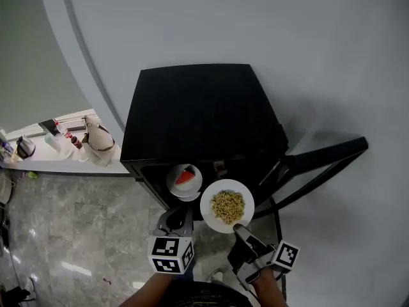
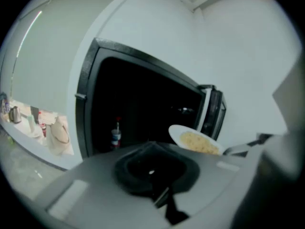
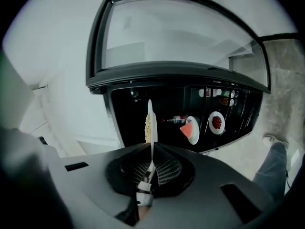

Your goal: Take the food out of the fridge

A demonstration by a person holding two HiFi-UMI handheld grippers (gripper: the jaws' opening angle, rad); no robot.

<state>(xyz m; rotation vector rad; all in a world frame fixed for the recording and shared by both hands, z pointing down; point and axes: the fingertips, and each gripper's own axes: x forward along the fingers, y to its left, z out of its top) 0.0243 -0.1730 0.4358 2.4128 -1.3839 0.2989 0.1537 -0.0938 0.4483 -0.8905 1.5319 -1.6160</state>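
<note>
A white plate of yellow food [image 1: 227, 206] hangs in front of the open black fridge [image 1: 201, 110], with my right gripper [image 1: 240, 231] shut on its near rim. In the right gripper view the plate [image 3: 150, 123] stands edge-on between the jaws of that gripper [image 3: 151, 149]. Inside the fridge are a plate with a watermelon slice [image 1: 185, 179], also in the right gripper view [image 3: 190, 129], a small plate of red food [image 3: 217, 122] and a bottle [image 3: 178, 119]. My left gripper [image 1: 176, 220] hovers left of the held plate, shut on nothing [image 2: 152, 173].
The fridge door [image 1: 323, 162] stands swung out to the right. A low counter [image 1: 57, 155] with a kettle, bottles and a bag [image 1: 97, 142] runs along the left wall. A person's leg and shoe [image 3: 274, 156] stand on the marble floor [image 1: 77, 235].
</note>
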